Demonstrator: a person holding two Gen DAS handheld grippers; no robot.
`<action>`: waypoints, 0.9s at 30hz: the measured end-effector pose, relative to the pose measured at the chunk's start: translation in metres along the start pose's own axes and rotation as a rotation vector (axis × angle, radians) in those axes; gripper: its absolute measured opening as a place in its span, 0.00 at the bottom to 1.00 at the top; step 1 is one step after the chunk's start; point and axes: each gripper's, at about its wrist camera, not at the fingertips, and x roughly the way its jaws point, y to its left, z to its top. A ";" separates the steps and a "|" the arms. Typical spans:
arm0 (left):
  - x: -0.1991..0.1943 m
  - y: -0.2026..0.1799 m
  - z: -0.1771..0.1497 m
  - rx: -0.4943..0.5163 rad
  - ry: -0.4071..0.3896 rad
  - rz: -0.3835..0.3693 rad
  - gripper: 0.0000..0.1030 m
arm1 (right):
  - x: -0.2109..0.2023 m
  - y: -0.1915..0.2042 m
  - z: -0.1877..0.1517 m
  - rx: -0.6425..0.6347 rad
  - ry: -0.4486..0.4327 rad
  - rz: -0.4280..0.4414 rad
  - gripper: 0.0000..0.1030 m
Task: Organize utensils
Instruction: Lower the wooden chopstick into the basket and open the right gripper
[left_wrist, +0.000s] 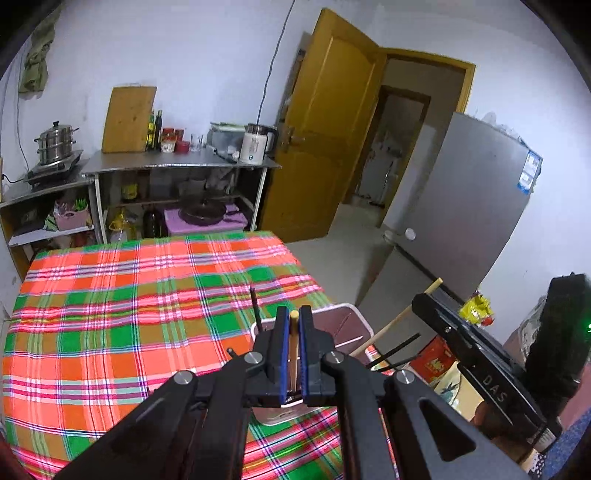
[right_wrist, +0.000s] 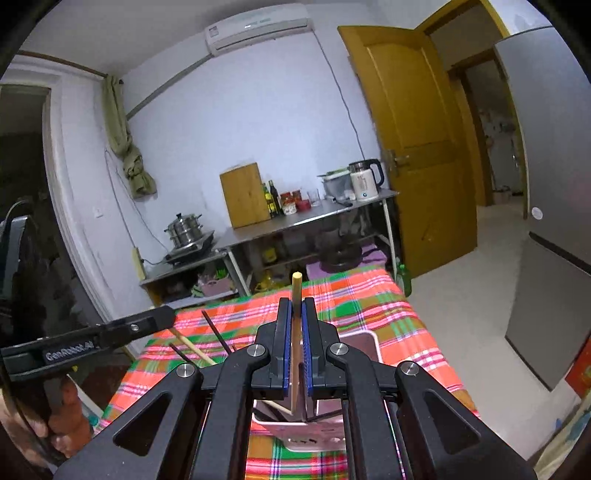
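Note:
My left gripper (left_wrist: 294, 317) is shut on a pale wooden stick utensil (left_wrist: 293, 343), held upright over a pink utensil holder (left_wrist: 351, 321) on the plaid table. My right gripper (right_wrist: 295, 310) is shut on another pale wooden stick (right_wrist: 296, 295), its lower end inside the same pink holder (right_wrist: 364, 343). Black chopsticks (left_wrist: 255, 308) stick up out of the holder, also seen in the right wrist view (right_wrist: 218, 334). Each gripper shows in the other's view: the right one (left_wrist: 424, 301) on its wooden stick (left_wrist: 399, 319), the left one (right_wrist: 162, 317) on its stick (right_wrist: 192, 345).
The table has an orange, green and pink plaid cloth (left_wrist: 129, 314). Behind it stand steel kitchen shelves (left_wrist: 177, 166) with a kettle, jars, a cutting board and a steamer pot. A yellow door (left_wrist: 325, 129) stands open and a grey fridge (left_wrist: 472, 206) is at the right.

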 end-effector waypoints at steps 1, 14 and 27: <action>0.004 0.001 -0.002 0.001 0.009 0.000 0.05 | 0.001 0.001 -0.002 -0.006 0.004 0.001 0.05; 0.029 -0.004 -0.017 0.027 0.070 0.013 0.05 | 0.006 0.010 -0.011 -0.107 -0.003 -0.031 0.05; 0.032 0.001 -0.020 0.022 0.084 0.013 0.06 | 0.031 0.015 -0.028 -0.135 0.079 -0.007 0.05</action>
